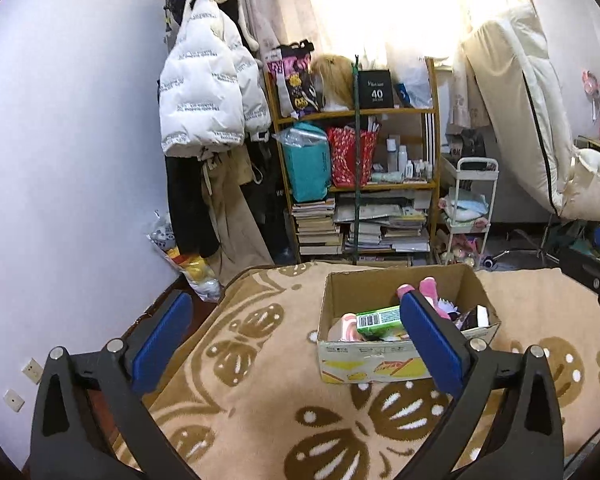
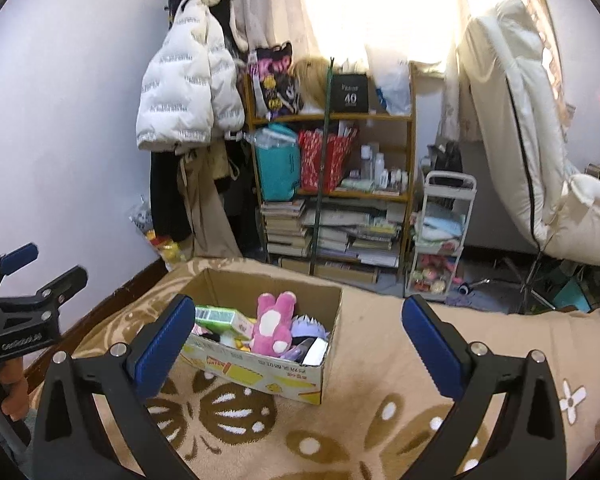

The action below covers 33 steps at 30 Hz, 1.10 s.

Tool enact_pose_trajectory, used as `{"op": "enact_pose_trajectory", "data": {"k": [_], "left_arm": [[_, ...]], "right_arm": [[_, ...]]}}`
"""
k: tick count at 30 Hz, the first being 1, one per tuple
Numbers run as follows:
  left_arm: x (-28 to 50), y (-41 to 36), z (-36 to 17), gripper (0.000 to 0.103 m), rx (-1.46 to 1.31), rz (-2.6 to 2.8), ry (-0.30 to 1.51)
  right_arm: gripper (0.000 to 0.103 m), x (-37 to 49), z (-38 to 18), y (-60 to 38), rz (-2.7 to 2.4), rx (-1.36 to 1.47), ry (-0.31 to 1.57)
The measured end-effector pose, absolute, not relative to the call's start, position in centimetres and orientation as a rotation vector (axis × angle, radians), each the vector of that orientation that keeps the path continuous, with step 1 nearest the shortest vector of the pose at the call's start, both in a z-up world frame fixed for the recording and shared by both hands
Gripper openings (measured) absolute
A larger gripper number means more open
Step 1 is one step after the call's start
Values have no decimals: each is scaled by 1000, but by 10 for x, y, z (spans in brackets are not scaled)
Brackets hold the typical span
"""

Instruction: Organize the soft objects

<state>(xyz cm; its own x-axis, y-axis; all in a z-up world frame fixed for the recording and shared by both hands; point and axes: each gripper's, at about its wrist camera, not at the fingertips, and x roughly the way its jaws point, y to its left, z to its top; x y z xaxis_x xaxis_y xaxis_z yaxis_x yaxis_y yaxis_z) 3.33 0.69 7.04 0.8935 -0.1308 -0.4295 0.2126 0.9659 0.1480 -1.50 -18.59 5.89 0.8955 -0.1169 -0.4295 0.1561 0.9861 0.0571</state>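
An open cardboard box (image 1: 384,354) stands on a beige blanket with brown leaf patterns (image 1: 260,400). It also shows in the right wrist view (image 2: 268,376). Inside lie a pink plush toy (image 2: 274,322), a green packet (image 2: 216,315), a purple spiky plush (image 2: 310,326) and other small items. My left gripper (image 1: 296,308) is open and empty, held above the blanket in front of the box. My right gripper (image 2: 298,312) is open and empty, just to the right of the box. The left gripper also shows at the left edge of the right wrist view (image 2: 24,280).
Behind the bed stand a wooden shelf (image 1: 356,184) with bags, bottles and stacked books, a hung white puffer jacket (image 1: 208,80), a small white cart (image 1: 470,208) and a cream reclining chair (image 1: 540,120). A blue wall (image 1: 60,140) lies to the left.
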Motion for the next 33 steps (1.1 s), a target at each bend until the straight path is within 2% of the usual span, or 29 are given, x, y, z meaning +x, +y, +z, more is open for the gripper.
{"op": "enact_pose_trajectory", "data": {"k": [8, 22, 33], "left_arm": [[-7, 21, 86, 102, 202, -137, 355], [-36, 36, 78, 102, 186, -114, 273], [-20, 42, 52, 102, 187, -117, 368]], "right_arm": [[103, -42, 69, -188, -147, 126, 403], [103, -78, 56, -195, -185, 168, 393], [103, -75, 47, -199, -212, 163, 411]]}}
